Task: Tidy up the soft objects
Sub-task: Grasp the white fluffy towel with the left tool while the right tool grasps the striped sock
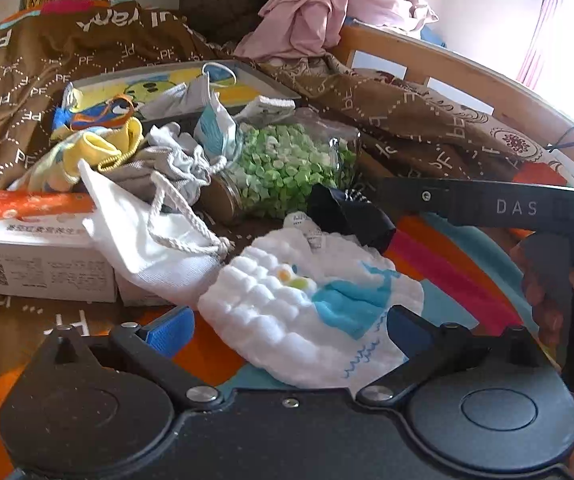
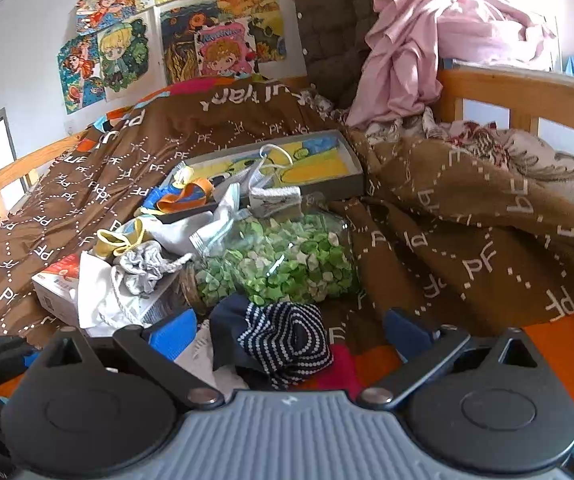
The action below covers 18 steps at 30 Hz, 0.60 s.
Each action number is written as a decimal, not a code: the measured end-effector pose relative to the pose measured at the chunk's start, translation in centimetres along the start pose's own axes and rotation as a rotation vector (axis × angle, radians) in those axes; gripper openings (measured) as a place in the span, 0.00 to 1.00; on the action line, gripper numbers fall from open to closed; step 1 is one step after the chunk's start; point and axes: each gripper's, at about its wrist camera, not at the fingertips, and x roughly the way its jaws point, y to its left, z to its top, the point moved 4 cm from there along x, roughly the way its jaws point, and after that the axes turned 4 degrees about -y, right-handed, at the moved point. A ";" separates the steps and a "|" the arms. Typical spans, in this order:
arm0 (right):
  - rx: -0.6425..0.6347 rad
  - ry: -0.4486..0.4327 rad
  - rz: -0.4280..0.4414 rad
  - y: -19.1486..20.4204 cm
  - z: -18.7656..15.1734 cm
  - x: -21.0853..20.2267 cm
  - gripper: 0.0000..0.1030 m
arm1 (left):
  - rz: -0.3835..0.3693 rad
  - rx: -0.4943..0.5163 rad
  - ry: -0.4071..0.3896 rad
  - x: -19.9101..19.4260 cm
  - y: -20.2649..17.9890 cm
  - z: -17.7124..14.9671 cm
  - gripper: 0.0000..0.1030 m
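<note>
Step in hand: judged from the layout, picking the loose soft things off the bed (image 2: 467,240) one at a time, with the white quilted cloth (image 1: 307,312) and the dark dotted sock (image 2: 287,340) next in line.
Doing it well: close each gripper on one item only; pinch a thick fold near the middle so the fabric lifts whole instead of trailing; keep clear of the drawstring of the white bag (image 1: 155,240), which could snag and drag the pile.
Left gripper (image 1: 287,332): fingers wide apart, straddling the white quilted cloth, which lies between the blue pads (image 1: 171,332); whether the pads touch the fabric cannot be told. Nothing is clamped.
Right gripper (image 2: 291,332): fingers spread wide, the dark dotted sock bunched between them on the bed; not clamped on it.
Where the soft things are: heaped on the brown bedspread, with small yellow socks (image 1: 99,148) and a grey pouch (image 1: 175,168) behind, around a jar of green paper stars (image 2: 287,264) lying on its side.
Likely destination: the flat grey tray (image 2: 351,152) further back, which already carries a few items; this is a guess.
Hazard: the jar may roll if nudged.
Also near: a white carton (image 1: 35,252) at left.
</note>
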 end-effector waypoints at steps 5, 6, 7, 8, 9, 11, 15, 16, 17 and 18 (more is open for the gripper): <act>0.036 0.046 0.004 -0.8 -0.7 1.3 1.00 | -0.016 -0.043 0.023 1.2 -0.1 -0.1 0.99; 0.046 0.056 0.006 -1.0 -0.8 1.6 1.00 | -0.018 -0.053 0.029 1.4 -0.1 -0.2 0.99; 0.058 0.063 0.011 -1.2 -0.9 1.8 1.00 | -0.018 -0.063 0.035 1.7 -0.1 -0.2 0.99; 0.072 0.070 0.020 -1.3 -1.0 2.0 1.00 | -0.019 -0.070 0.039 1.9 -0.1 -0.2 0.99; 0.088 0.081 0.037 -1.4 -1.1 2.3 0.99 | -0.019 -0.078 0.044 2.1 -0.1 -0.2 0.99; 0.130 0.103 0.077 -1.7 -1.3 2.8 0.97 | -0.018 -0.091 0.058 2.5 0.0 -0.3 0.99; 0.143 0.107 0.117 -1.5 -1.3 3.3 0.90 | -0.021 -0.106 0.068 2.9 0.1 -0.2 0.99; 0.140 0.107 0.121 -1.5 -1.3 3.4 0.88 | -0.026 -0.111 0.068 3.0 0.1 -0.1 0.98; 0.137 0.109 0.123 -1.4 -1.3 3.6 0.86 | -0.028 -0.116 0.069 3.0 0.1 -0.1 0.97; 0.133 0.112 0.120 -1.3 -1.4 3.7 0.83 | -0.027 -0.120 0.069 3.1 0.2 0.0 0.96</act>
